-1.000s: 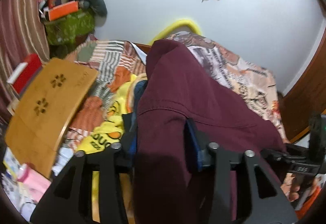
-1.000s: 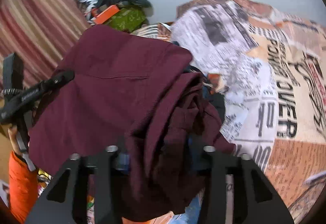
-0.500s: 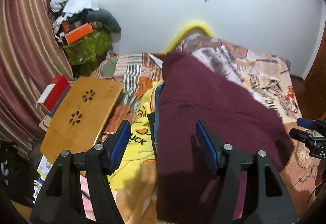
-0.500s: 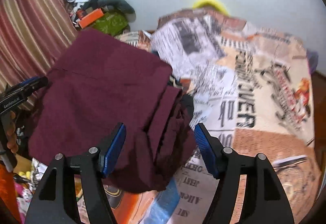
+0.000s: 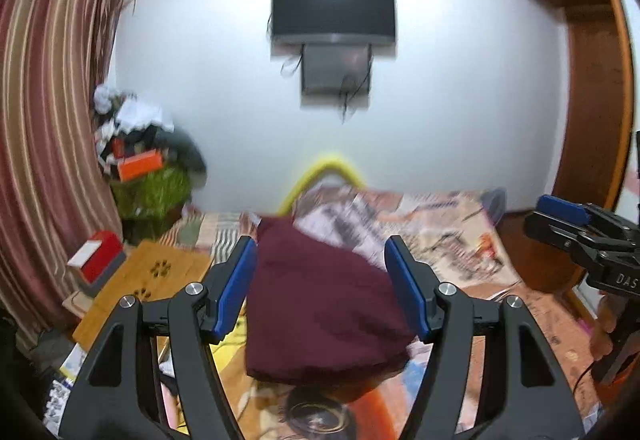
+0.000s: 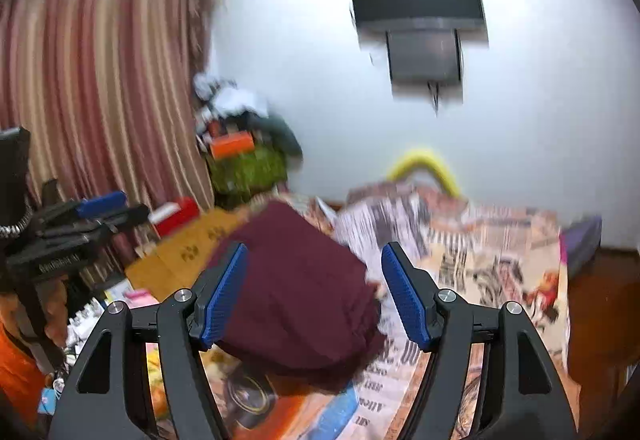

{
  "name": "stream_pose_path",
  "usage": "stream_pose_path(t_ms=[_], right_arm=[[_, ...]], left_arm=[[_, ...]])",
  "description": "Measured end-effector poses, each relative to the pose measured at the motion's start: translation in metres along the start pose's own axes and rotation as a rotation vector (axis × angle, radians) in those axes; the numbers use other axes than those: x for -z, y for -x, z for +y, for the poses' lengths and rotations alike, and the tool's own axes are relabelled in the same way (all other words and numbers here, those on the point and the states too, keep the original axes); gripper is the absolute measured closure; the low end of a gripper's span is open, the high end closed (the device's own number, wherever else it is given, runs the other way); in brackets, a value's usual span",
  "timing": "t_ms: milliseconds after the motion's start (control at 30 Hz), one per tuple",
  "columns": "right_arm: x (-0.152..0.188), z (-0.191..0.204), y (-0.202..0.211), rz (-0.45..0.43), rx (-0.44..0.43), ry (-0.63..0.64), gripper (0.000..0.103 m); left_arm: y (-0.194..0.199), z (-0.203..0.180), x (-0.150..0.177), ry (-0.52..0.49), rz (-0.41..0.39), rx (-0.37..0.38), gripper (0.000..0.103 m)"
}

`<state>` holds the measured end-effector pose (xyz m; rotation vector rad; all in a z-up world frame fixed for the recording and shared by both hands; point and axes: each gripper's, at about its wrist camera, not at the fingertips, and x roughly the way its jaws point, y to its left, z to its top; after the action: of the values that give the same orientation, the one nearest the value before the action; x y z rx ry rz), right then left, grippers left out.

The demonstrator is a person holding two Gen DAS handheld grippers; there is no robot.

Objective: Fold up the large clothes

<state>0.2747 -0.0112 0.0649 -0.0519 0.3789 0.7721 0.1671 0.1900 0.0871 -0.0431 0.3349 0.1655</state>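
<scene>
The dark red garment (image 5: 320, 304) lies on the bed (image 5: 460, 240) as a neat, thick bundle. It looks folded, so this piece seems done. Nobody is holding it.

The left gripper (image 5: 324, 288) has its blue pads wide apart, with nothing between them. The right gripper (image 6: 316, 292) is the same, spread wide and holding nothing. Both hang above the garment and do not touch it. The pictures are a bit blurry.

What may be left is to put the folded piece away or pick up another one. Some yellow cloth (image 5: 228, 344) peeks out just beside the bundle on the left, and it may need folding too.

In the far corner by the curtain (image 5: 44, 144) there is a green bag (image 5: 154, 192) or bin. Things are piled on top of it, with an orange box (image 5: 140, 164) among them. What is inside cannot be seen.
</scene>
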Motion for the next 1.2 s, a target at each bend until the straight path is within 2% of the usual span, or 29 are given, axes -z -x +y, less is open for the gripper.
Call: stream_pose_path(t_ms=[133,233,333,400,500,667,767,833,933,1200], right_arm=[[-0.003,0.01,0.045,-0.109,-0.034,-0.007,0.037],[0.0,0.017,0.075,-0.174,-0.048,-0.007,0.037],[0.009,0.023,0.1,-0.24,-0.029,-0.009,0.037],[0.015,0.027,0.109,-0.257,-0.023,0.0,0.037],[0.027,0.032,0.119,-0.271,-0.015,-0.007,0.037],[0.038,0.034,0.118,-0.255,0.034,-0.017,0.037],[0.042,0.036,0.119,-0.232,0.051,-0.017,0.024],[0.044,0.038,0.121,-0.231,0.07,-0.018,0.012],[0.045,0.04,0.122,-0.223,0.093,-0.015,0.0],[0.048,0.039,0.122,-0.209,0.093,-0.041,0.0]], left_arm=[[0.057,-0.018,0.002,0.022,-0.105,0.062,0.038],[0.088,-0.029,0.009,0.029,-0.168,0.073,0.038],[0.122,-0.046,0.025,0.014,-0.259,0.003,0.038],[0.135,-0.055,0.035,0.008,-0.287,-0.031,0.038],[0.148,-0.068,0.051,-0.002,-0.287,-0.033,0.036],[0.157,-0.066,0.064,0.069,-0.269,-0.043,0.018],[0.161,-0.062,0.07,0.105,-0.258,-0.062,0.007],[0.16,-0.056,0.074,0.13,-0.246,-0.077,0.005],[0.164,-0.057,0.082,0.134,-0.233,-0.112,0.004],[0.166,-0.06,0.094,0.113,-0.219,-0.146,0.002]])
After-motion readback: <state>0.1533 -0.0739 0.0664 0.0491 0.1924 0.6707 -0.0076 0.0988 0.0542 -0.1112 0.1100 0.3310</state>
